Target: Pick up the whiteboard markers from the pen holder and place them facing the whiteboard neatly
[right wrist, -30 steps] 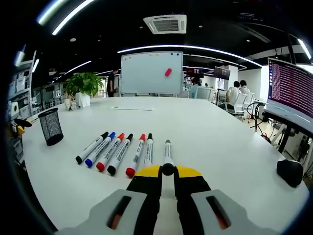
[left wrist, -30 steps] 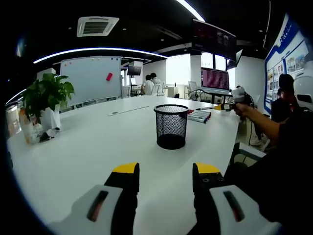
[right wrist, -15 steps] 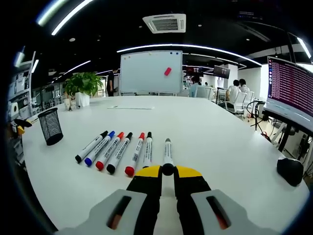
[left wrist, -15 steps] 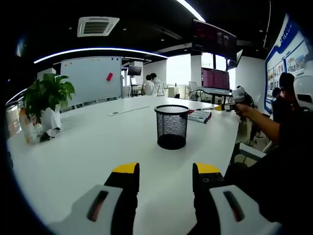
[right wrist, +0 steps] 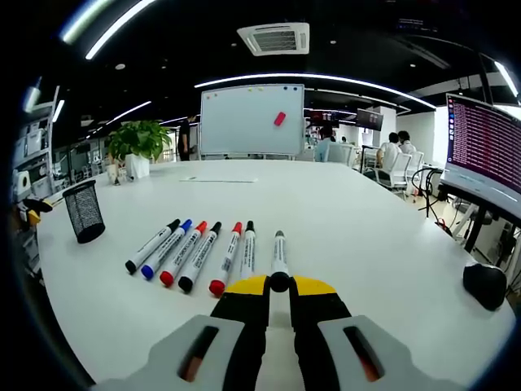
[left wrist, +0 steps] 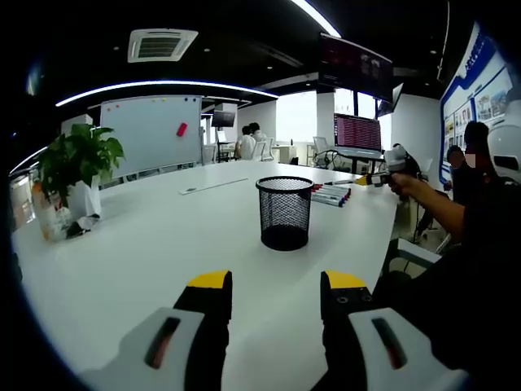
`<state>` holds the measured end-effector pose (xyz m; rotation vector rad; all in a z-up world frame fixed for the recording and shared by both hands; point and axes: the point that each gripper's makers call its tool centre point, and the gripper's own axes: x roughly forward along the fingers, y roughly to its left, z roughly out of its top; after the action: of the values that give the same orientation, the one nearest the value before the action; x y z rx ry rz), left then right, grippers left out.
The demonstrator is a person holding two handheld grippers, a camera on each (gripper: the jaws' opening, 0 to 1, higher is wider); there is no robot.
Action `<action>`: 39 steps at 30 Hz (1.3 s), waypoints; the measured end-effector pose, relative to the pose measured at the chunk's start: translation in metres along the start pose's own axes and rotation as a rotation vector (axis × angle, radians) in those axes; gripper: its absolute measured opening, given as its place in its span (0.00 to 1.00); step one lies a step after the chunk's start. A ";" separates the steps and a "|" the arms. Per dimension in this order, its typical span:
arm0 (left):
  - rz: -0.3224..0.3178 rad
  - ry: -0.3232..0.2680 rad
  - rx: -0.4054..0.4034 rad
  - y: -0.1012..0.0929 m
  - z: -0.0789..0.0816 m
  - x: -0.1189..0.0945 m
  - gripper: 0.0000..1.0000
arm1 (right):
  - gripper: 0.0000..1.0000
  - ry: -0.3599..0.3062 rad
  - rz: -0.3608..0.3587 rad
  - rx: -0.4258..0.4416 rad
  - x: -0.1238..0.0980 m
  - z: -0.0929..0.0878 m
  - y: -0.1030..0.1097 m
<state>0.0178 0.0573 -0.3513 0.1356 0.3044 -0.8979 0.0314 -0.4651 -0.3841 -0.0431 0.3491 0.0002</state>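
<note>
Right gripper view: the right gripper (right wrist: 279,285) has its fingers clamped on the near end of a seventh marker (right wrist: 279,254), which lies on the white desk (right wrist: 383,236) just right of a row of six markers (right wrist: 189,251), its far end toward the whiteboard (right wrist: 251,120) across the room. The risk lies in the release: a sideways drag as the fingers part could skew this marker or roll it into its neighbour, breaking the even row. The mesh pen holder (right wrist: 85,210) stands well apart at far left and, in the left gripper view, looks empty. There the left gripper (left wrist: 275,287) hovers with fingers apart over bare desk, short of the holder
</note>
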 end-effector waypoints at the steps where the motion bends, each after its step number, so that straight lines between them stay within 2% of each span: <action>1: 0.000 0.000 -0.001 0.000 0.000 0.000 0.45 | 0.13 -0.002 0.001 -0.001 0.000 0.001 0.001; 13: -0.005 0.006 -0.001 -0.001 -0.001 0.003 0.45 | 0.13 0.013 0.018 -0.019 0.015 0.006 0.003; 18: -0.001 0.006 -0.004 0.000 -0.002 0.002 0.45 | 0.13 0.070 0.022 -0.034 0.025 -0.006 -0.001; 22: -0.001 0.007 -0.006 0.001 -0.003 0.002 0.45 | 0.13 0.086 0.023 -0.037 0.030 -0.013 -0.002; 27: -0.005 0.008 -0.005 -0.001 -0.004 0.003 0.45 | 0.13 0.115 0.045 -0.042 0.029 -0.024 0.006; 30: -0.004 0.008 -0.007 0.000 -0.004 0.003 0.45 | 0.13 0.096 0.060 -0.041 0.030 -0.021 0.009; 39: -0.002 0.005 -0.006 0.001 -0.003 0.002 0.45 | 0.13 0.076 0.050 -0.015 0.024 -0.024 0.010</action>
<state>0.0191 0.0568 -0.3553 0.1320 0.3114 -0.8986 0.0456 -0.4559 -0.4150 -0.0496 0.4261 0.0507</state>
